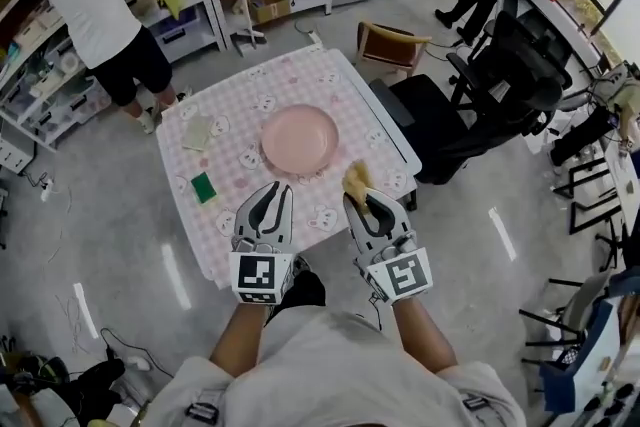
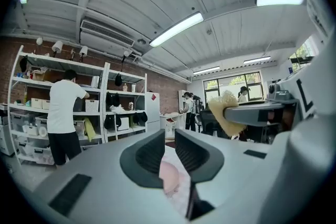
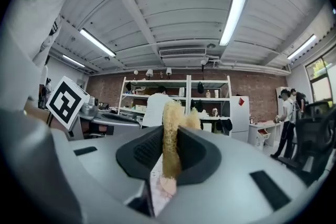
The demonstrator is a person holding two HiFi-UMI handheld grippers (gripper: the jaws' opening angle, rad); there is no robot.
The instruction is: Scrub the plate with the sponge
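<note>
Approach step, judged: scrubbing is not yet begun. The sponge (image 1: 356, 177) is pinched between the jaws of the right gripper (image 1: 362, 198), near the plate (image 1: 300, 139) but apart from it. The plate lies mid-tabletop (image 1: 385, 120). Next, the sponge must be lowered onto the plate. The left gripper (image 1: 272, 191) is held slightly spread, with nothing between its jaws.

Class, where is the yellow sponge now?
In the head view, the yellow sponge is clamped in the right gripper, near the pink plate's right edge.
</note>
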